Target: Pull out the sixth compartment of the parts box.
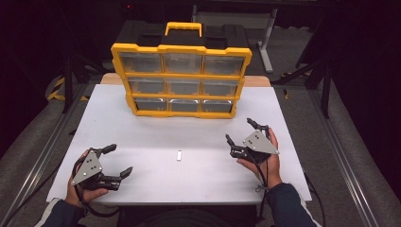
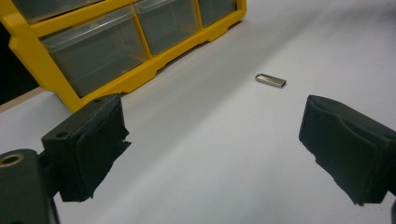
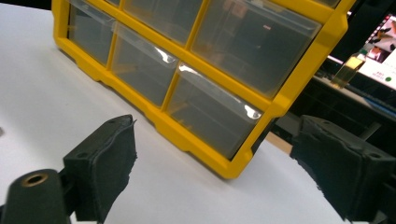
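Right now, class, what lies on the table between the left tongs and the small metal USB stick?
Nothing: in the left gripper view, bare white table runs from the open left tongs up to the USB stick.

A lab-like recording bay is being shown: a white table (image 1: 142, 137) is being framed by aluminium rails (image 1: 42, 156) and dark curtains, a yellow drawer organiser (image 1: 182, 80) is being displayed, and a monitor (image 3: 380, 44) is glowing behind.
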{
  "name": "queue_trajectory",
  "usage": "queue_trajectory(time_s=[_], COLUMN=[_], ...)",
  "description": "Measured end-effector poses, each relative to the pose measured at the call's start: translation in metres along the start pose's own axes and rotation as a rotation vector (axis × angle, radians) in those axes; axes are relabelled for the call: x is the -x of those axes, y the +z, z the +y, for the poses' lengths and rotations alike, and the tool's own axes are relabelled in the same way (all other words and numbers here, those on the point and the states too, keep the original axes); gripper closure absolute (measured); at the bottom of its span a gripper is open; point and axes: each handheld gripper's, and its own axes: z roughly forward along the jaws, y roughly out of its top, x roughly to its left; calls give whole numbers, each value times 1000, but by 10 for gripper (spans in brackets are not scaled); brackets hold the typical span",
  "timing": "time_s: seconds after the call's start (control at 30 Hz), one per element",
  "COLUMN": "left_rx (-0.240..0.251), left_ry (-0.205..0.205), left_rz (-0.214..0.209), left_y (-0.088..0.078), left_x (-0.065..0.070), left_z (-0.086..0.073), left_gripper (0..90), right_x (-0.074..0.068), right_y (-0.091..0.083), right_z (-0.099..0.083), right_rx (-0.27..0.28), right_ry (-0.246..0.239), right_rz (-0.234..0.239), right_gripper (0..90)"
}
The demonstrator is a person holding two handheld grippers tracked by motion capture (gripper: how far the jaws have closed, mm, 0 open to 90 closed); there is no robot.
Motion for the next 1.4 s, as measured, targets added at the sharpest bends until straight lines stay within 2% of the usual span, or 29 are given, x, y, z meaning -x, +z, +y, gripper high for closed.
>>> queue_trajectory(time_s=[0.13,0.33,0.47,0.6,0.87,1.0,1.3,1.33,1.4], left_rx=[-3,-4,-4,-8,-4,-5,-12,-14,-15], left_ry=[0,0,1,3,3,5,6,5,4], left_rz=[-1,-2,-6,-12,-16,-19,-19,-22,-21], left_y=[0,0,1,1,1,1,1,1,1], left_x=[0,0,0,0,1,1,1,1,1], left_z=[0,0,0,-1,0,0,0,-1,-1], left_gripper=[82,82,82,83,85,86,85,85,85], right_x=[4,20,26,30,32,36,37,37,37], right_y=[8,25,35,43,50,55,65,66,67], right_z=[3,18,26,32,45,56,67,70,71], right_rx=[-12,-17,-20,-33,-27,-36,-49,-53,-53], right_ry=[-17,-40,-48,-50,-83,-114,-170,-199,-212], right_rz=[-15,-54,-58,-62,-82,-87,-125,-144,-151], right_gripper=[159,169,176,181,199,242,294,312,324])
